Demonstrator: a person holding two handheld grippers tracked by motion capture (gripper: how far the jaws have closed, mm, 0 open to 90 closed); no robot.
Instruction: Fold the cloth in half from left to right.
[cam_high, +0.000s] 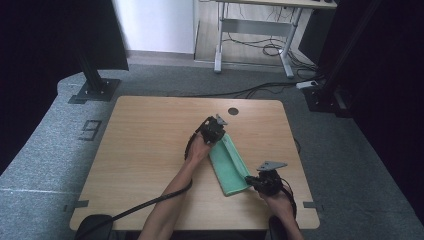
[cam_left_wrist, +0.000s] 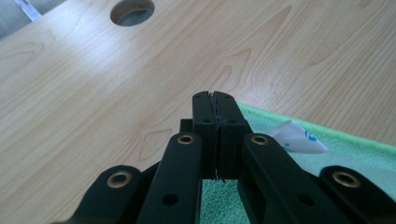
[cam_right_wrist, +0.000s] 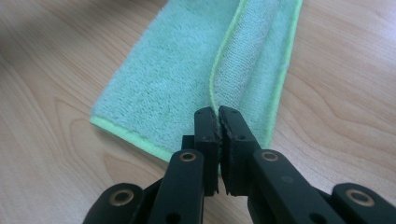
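Towel (cam_high: 229, 165): mint-green terry cloth with a brighter lime hem, folded into a long narrow strip. It lies on the wooden table (cam_high: 145, 150), right of centre, its long axis running from about 11 o'clock (far end) to 5 o'clock (near end). Pile looks short and looped; in my right gripper view the top layer's hemmed edge (cam_right_wrist: 219, 60) runs lengthwise down the strip, leaving a narrower band of the lower layer exposed beside it. A small white tag with blue print (cam_left_wrist: 299, 138) sticks up from the cloth in my left gripper view.

Left gripper (cam_high: 214, 129) sits at the strip's far end, at roughly 12 o'clock from table centre. Its jaws are pressed together with a thin dark line of material sandwiched in the seam; I cannot tell whether that is towel fabric. Green cloth lies directly beneath and to the right of the jaws.

Right gripper (cam_high: 257, 181) sits at the strip's near end, toward 5 o'clock. Jaws nearly together, only a hairline gap, tips meeting right at the folded hem; whether they pinch it I cannot tell.

Round cable hole (cam_high: 233, 111) lies just beyond the left gripper.
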